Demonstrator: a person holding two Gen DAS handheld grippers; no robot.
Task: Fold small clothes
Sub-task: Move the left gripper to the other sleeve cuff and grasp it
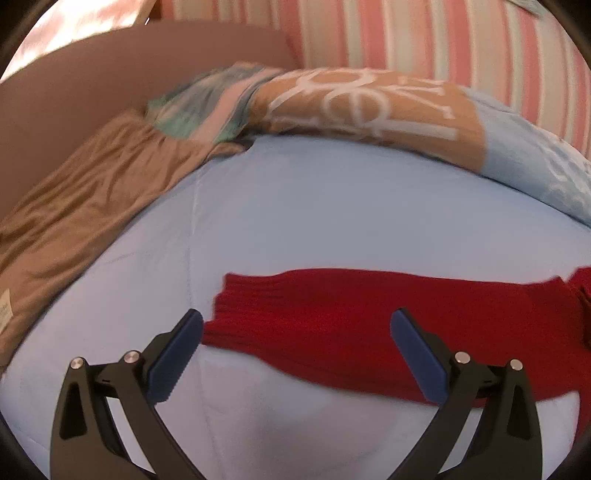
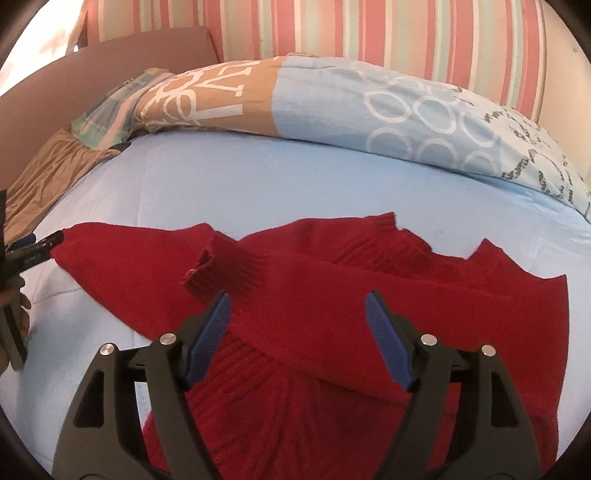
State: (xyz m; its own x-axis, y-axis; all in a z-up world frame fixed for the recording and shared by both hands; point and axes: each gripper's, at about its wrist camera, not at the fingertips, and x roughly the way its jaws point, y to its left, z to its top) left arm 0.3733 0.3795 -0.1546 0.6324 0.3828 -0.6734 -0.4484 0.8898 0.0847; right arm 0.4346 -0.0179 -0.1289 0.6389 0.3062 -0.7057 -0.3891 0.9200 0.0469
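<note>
- A red knitted sweater (image 2: 332, 314) is spread partly folded on the light blue bed cover (image 2: 221, 184), a ribbed cuff (image 2: 225, 266) lying across its body.
- The right tool (image 2: 297, 332) is held wide apart above the sweater, nothing gripped.
- The left tool (image 1: 297, 343) is likewise spread wide over a ribbed edge (image 1: 258, 310) of the sweater.
- A patterned duvet (image 2: 369, 103), a brown cloth (image 1: 81, 214) and a striped wall (image 2: 369, 29) are seen beyond.
</note>
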